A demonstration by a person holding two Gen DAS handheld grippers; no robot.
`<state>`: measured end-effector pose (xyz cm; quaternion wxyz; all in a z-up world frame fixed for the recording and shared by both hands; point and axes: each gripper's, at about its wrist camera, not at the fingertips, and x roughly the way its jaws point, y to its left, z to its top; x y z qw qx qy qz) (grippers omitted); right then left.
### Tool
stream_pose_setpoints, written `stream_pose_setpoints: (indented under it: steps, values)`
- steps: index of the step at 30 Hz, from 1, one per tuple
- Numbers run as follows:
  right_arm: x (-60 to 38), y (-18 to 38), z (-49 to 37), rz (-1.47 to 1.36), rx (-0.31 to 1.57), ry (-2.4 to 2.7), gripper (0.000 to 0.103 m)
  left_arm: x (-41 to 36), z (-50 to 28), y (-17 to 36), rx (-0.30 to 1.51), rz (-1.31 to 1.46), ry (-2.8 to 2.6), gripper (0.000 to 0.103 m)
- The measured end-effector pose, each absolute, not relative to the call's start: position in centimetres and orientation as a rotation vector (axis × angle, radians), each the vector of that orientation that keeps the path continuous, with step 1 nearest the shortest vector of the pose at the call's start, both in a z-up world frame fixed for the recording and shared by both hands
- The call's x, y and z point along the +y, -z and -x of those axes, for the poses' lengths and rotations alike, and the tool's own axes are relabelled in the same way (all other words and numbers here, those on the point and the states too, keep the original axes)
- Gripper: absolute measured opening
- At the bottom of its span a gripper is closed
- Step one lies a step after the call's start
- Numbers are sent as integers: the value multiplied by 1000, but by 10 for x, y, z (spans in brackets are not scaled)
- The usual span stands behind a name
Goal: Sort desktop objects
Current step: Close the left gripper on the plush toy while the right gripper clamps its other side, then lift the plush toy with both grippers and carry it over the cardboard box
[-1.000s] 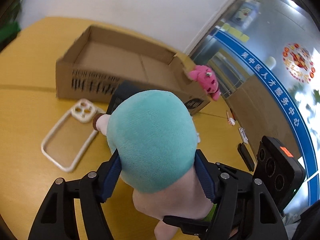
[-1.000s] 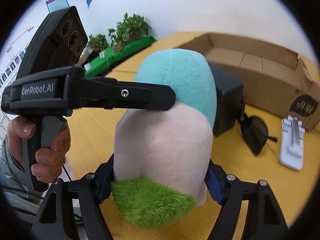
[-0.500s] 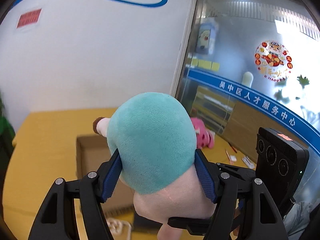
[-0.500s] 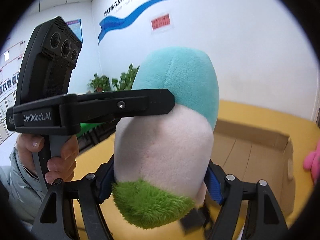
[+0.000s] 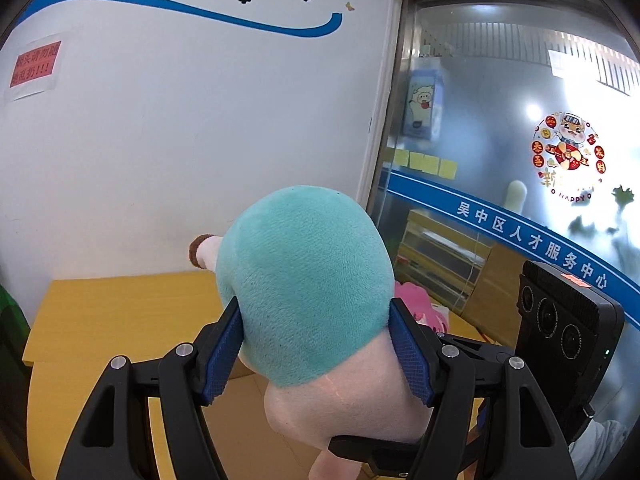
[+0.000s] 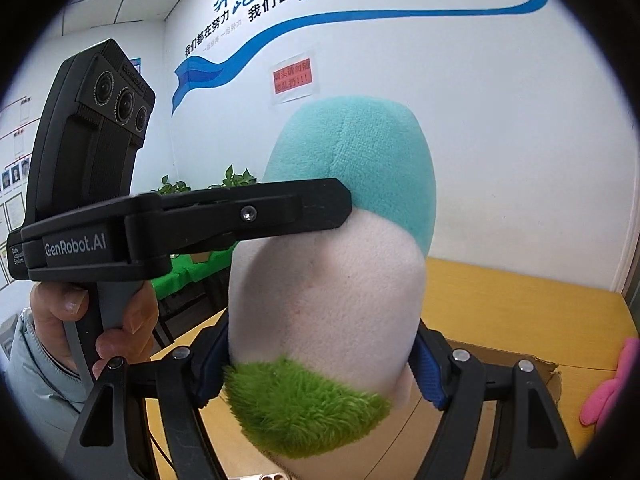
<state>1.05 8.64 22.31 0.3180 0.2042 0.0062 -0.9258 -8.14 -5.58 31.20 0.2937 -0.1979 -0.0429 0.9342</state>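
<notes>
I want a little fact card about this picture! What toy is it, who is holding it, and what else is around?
toy: plush toy with a teal top, pale pink middle and green fuzzy patch
left gripper: jaws closed on the teal part
right gripper: jaws closed on the pink part, by the green patch
toy's place: held up in the air above the yellow table
nearby: cardboard box and a pink plush below
person: a hand grips the left gripper's handle

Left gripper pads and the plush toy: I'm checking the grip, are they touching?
Touching. The left wrist view shows both blue pads of the left gripper pressed into the plush toy, denting its teal sides.
</notes>
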Motion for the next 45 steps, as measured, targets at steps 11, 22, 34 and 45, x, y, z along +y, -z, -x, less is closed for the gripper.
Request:
stream_pose_setpoints:
  steps: [11,22,34,45]
  values:
    - [70,-138,94,-742,-66,2389,75,-67,184,-221,-167,771,-2465,74]
    - [63,-16,174,-1112,-217,2288,75,-68,258,-92,-235,1134,-2362,73]
    - [48,59,200,-1306,-256,2137,77,-65,265,-42,-194,1365,-2377,73]
    - [55,39,192,-1266,-270,2114,85,-83,259,-63,-375,1340,-2469,73]
